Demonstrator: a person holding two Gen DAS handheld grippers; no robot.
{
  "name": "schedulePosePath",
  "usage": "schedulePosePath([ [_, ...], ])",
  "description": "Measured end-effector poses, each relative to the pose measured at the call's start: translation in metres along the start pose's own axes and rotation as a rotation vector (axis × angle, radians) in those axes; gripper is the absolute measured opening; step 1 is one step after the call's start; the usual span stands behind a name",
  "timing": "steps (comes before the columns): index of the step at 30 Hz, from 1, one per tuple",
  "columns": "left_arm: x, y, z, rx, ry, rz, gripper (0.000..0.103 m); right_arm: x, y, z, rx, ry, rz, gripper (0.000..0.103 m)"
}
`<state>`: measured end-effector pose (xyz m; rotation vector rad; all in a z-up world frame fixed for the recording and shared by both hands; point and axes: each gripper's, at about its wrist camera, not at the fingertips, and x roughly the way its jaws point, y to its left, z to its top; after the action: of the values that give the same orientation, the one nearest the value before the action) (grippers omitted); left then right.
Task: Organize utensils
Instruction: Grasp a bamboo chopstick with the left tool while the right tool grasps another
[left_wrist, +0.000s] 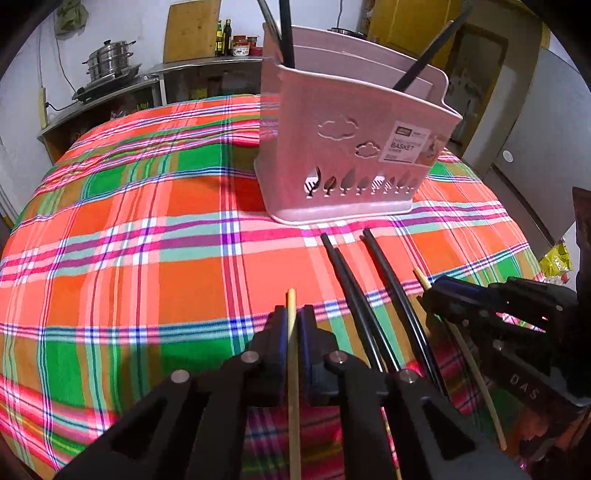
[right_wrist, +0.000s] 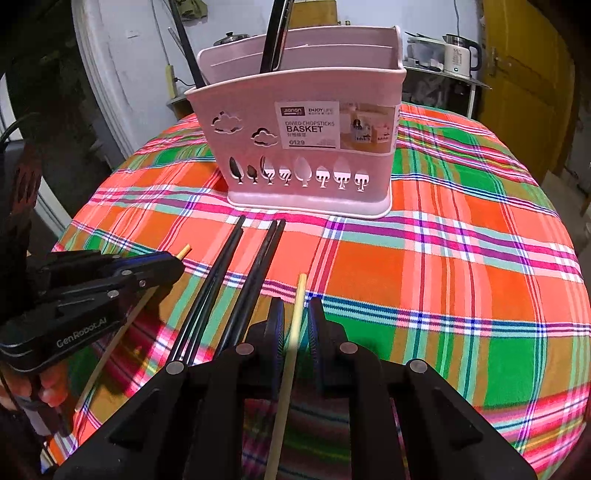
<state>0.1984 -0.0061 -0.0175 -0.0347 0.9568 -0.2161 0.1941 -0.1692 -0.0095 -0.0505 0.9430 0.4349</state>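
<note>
Where frames cut them off, chopstick (left_wrist: 293, 387) ends, black chopsticks (left_wrist: 354, 295) partly hidden

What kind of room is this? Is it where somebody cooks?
Most likely a home kitchen with an eating table. A stacked steel steamer pot sits on a stove, an electric kettle stands on a counter, and a pink chopstick basket rests on the plaid tablecloth.
</note>
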Motion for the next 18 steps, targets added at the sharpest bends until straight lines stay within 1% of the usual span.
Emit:
schedulePosePath([
  [5,0.002,-0.006,0.001,0.034,-0.001,0.033,0.008,0.005,0.0,0.005,0.005,0.005,0.007,0.013],
  [7,0.002,-0.008,0.001,0.04,0.0,0.041,0.008,0.006,0.0,0.006,-0.001,0.007,0.002,0.009],
  [9,0.002,-0.008,0.002,0.037,0.001,0.038,0.006,0.006,0.0,0.007,0.0,0.01,0.007,0.007],
  [13,-0.001,-0.007,0.002,0.035,0.002,0.033,0.006,0.005,0.001,0.01,0.0,0.009,0.013,0.006],
  [18,-0.017,-0.007,0.006,0.035,-0.028,0.023,0.006,-0.008,0.003,0.014,0.0,-0.024,0.027,0.006],
])
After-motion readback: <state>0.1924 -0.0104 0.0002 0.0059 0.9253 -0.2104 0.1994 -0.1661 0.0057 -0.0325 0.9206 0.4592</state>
